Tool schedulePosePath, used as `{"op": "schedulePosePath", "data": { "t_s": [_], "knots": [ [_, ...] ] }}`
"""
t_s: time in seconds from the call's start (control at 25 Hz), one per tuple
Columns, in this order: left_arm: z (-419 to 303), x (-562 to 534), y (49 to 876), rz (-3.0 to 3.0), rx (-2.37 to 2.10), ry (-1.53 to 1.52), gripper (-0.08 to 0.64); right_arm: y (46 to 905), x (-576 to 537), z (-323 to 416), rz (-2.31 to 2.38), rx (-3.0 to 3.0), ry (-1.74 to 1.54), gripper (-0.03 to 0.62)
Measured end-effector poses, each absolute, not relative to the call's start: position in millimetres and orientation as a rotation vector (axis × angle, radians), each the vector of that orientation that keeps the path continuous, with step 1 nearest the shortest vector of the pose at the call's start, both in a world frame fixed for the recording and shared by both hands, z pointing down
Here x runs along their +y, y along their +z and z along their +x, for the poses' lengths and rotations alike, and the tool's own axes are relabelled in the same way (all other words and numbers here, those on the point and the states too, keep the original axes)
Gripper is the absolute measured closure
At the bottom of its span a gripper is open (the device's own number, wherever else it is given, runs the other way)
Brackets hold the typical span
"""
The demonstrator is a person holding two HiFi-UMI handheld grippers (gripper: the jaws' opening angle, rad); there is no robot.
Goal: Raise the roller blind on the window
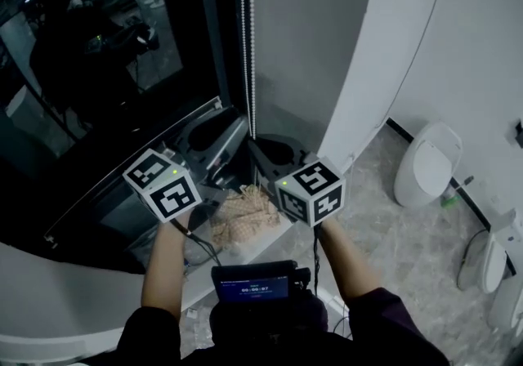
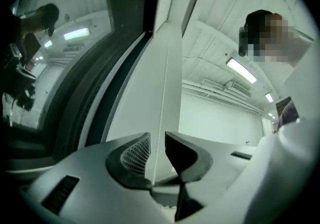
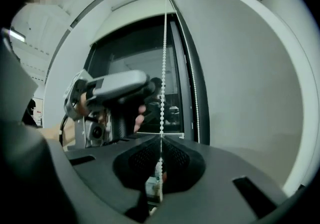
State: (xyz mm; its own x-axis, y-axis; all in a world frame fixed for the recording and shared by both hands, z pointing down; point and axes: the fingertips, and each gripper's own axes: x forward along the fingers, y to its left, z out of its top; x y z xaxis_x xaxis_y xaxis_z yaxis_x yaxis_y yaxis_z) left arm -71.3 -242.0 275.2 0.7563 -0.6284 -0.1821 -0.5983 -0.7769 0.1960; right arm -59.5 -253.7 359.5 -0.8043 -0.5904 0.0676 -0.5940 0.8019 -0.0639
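A white bead chain [image 1: 248, 46] hangs in front of the dark window [image 1: 106, 70], beside a grey wall panel. In the right gripper view my right gripper [image 3: 161, 140] is shut on the bead chain [image 3: 164, 68], which runs straight up from the jaws; a second strand [image 3: 192, 93] hangs just to its right. Pale blind fabric [image 3: 135, 13] shows only at the top of the window. My left gripper [image 2: 157, 154] stands with its jaws slightly apart, and a thin pale line passes through the gap without being pinched. In the head view the left gripper [image 1: 233, 123] and right gripper [image 1: 257, 144] meet at the chain's lower end.
A curved white wall [image 1: 368, 70] rises right of the chain. A white toilet [image 1: 426, 164] and other white fixtures [image 1: 494, 262] stand on the tiled floor at right. A beige woven mat [image 1: 245, 217] lies on the sill below my hands. A small screen device [image 1: 255, 283] sits at my chest.
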Motion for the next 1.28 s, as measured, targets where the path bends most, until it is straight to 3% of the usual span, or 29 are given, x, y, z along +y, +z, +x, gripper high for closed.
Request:
{"op": "schedulePosePath", "data": {
  "t_s": [0.44,0.72,0.92,1.28],
  "knots": [
    [-53,-249,246,2.909,-1.064,-0.314,0.541,371,-233,-64,0.916,-2.956,0.184,0.581],
    [-58,-260,338,2.776,-1.054,-0.158,0.545,430,-237,-52,0.958,-2.843,0.318,0.580],
    [-64,-263,352,2.745,-1.101,-0.111,0.543,416,-241,-45,0.988,-2.872,0.283,0.580],
    [-87,-246,336,2.744,-1.155,-0.284,0.541,376,-243,-29,1.076,-3.008,0.257,0.580]
  ]
}}
